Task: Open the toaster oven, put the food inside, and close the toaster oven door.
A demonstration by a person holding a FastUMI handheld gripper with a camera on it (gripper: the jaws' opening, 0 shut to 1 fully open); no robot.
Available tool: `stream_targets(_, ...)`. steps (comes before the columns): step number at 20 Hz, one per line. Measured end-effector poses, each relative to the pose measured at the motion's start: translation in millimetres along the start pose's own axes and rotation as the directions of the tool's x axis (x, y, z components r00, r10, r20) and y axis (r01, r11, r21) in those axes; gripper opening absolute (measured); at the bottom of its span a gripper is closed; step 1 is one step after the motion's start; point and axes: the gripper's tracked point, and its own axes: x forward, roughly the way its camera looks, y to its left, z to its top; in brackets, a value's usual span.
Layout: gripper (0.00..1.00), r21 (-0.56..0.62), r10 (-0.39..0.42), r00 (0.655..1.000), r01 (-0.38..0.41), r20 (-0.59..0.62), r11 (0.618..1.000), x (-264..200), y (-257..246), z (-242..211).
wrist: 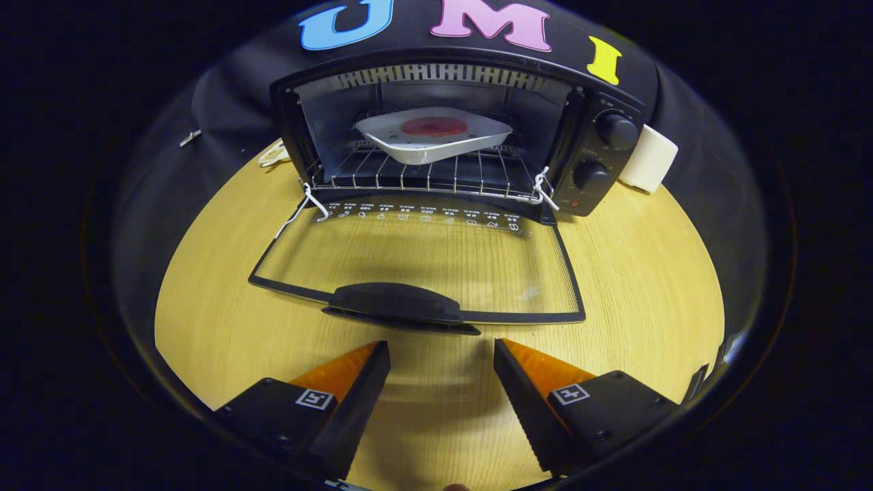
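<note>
A black toaster oven (600, 146) stands at the far side of the round wooden table (648, 286). Its glass door (423, 262) hangs fully down and lies flat toward me, the black handle (395, 303) at its near edge. Inside, on the wire rack (423, 176), sits a white dish (433, 136) with a round reddish piece of food (434, 126) on it. My gripper (442, 349) is open, with nothing between its fingers. The fingertips hover over the table just short of the door handle.
Two knobs (617, 131) sit on the oven's right panel. A white roll-like object (648, 160) stands right of the oven. A small pale object (274, 154) lies left of it. Black cloth walls the table all round.
</note>
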Motion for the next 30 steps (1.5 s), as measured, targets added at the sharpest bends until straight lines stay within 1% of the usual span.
stream_targets(4, 1.00, -0.021, -0.009, 1.000, 0.010, 0.019, 1.000, 6.8, 0.2, 13.1)
stream_targets(7, 1.00, -0.050, -0.020, 1.000, 0.021, 0.021, 0.999, 5.5, 0.0, 14.2)
stream_targets(11, 1.00, -0.072, 0.006, 0.999, -0.002, 0.048, 0.997, -10.9, 1.1, 24.0)
stream_targets(15, 1.00, -0.123, 0.022, 0.995, -0.010, 0.096, 0.992, -26.5, 0.8, 35.6)
stream_targets(20, 0.99, -0.095, 0.061, 0.984, -0.045, 0.168, 0.994, -53.0, 10.4, 59.3)
stream_targets(23, 1.00, -0.124, 0.069, 0.967, -0.039, 0.246, 0.992, -66.1, 10.6, 80.8)
stream_targets(25, 1.00, -0.124, 0.076, 0.957, -0.043, 0.280, 0.991, -74.3, 9.8, 95.6)
stream_targets(27, 1.00, -0.116, 0.072, 0.948, -0.038, 0.309, 0.993, -72.2, 4.6, 108.3)
stream_targets(28, 1.00, -0.116, 0.072, 0.940, -0.035, 0.334, 0.993, -76.4, 3.2, 117.0)
stream_targets(30, 0.99, -0.149, 0.068, 0.908, -0.006, 0.413, 0.989, -87.2, -2.1, 142.4)
